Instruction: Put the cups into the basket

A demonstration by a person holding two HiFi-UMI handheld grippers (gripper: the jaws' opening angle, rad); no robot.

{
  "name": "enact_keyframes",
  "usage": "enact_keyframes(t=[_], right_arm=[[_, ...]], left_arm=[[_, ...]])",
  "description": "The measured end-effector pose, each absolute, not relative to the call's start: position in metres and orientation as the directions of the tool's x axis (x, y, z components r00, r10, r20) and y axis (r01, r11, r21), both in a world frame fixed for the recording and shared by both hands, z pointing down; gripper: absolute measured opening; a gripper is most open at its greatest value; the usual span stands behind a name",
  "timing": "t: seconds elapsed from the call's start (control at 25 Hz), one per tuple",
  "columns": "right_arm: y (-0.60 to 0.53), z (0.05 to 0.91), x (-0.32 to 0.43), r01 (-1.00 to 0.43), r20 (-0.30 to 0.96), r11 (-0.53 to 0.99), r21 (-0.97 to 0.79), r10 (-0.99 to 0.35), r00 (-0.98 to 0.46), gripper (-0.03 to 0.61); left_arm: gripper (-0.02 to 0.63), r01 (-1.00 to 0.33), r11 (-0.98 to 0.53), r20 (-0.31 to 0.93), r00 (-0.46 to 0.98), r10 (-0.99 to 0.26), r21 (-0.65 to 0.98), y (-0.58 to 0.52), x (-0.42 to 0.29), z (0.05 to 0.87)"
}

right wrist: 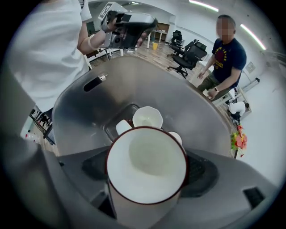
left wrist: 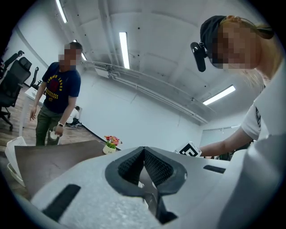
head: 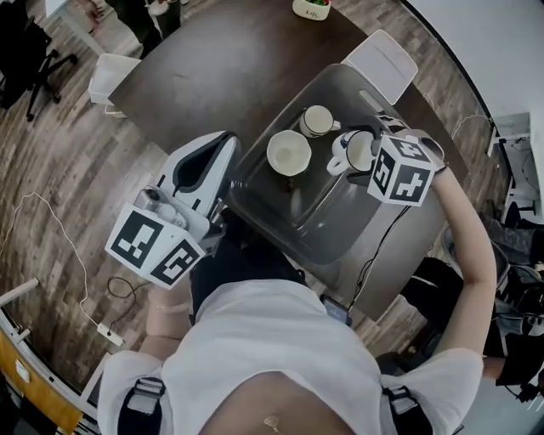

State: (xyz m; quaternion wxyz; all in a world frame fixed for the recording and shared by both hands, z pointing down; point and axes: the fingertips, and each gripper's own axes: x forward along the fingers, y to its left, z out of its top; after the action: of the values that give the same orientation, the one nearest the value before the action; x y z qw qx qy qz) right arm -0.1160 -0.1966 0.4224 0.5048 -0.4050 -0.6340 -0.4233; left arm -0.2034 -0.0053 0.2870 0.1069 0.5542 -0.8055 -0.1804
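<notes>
The dark brown table (head: pixel 212 76) is the biggest thing here, and its far end is cut off at the top of the head view. The grey basket (head: pixel 336 234) sits on its right part, and your white shirt (head: pixel 272 357) hides the basket's near corner. A person in a dark blue shirt (left wrist: pixel 57 96) stands far off to the left. The print on that shirt is too blurry to read.

Your left gripper (left wrist: pixel 144 160) is just beside the basket's left edge. Its jaws are pressed together with nothing in them. Your right gripper (right wrist: pixel 147 173) points down over the right part of the basket. Its jaws are clamped on a white mug (head: pixel 359 151) with a dark red rim. The mug fills that gripper's view, so you see little of the pads (and in the head view the marker cube (head: pixel 401 177) covers them). I cannot tell if the mug touches the basket's floor.

Two more cups sit in the basket: a wavy-edged cup (head: pixel 289 153) left of the mug, and a cup with a handle (head: pixel 317 121) farther away.

A small flower pot (head: pixel 312 7) stands at the far end, half cut off. Its writing is too small to read.
</notes>
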Motion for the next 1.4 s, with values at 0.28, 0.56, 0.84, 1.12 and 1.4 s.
enact_keyframes(t=[0.28, 0.56, 0.84, 1.12, 1.4], right_arm=[[-0.187, 0.487, -0.108, 0.970, 0.992, 0.231, 0.072, 0.079, -0.093, 0.431], [-0.178, 0.526, -0.090, 0.992, 0.999, 0.127, 0.020, 0.041, -0.025, 0.431], [-0.195, 0.560, -0.078, 0.994, 0.999, -0.102, -0.047, -0.032, 0.044, 0.431], [-0.198, 0.580, -0.082, 0.986, 0.998, -0.162, -0.049, 0.019, 0.053, 0.431], [-0.209, 0.589, -0.085, 0.980, 0.999, -0.196, -0.038, -0.017, 0.036, 0.431]], left_arm=[[0.009, -0.836, 0.334, -0.005, -0.373, -0.928, 0.435, 0.003, -0.211, 0.301], [0.009, -0.818, 0.354, 0.006, -0.394, -0.919, 0.454, 0.017, -0.207, 0.311], [0.009, -0.801, 0.362, 0.019, -0.403, -0.915, 0.477, 0.020, -0.223, 0.322], [0.009, -0.793, 0.365, 0.028, -0.404, -0.914, 0.487, 0.009, -0.234, 0.323], [0.009, -0.784, 0.362, 0.036, -0.400, -0.916, 0.504, 0.009, -0.231, 0.329]])
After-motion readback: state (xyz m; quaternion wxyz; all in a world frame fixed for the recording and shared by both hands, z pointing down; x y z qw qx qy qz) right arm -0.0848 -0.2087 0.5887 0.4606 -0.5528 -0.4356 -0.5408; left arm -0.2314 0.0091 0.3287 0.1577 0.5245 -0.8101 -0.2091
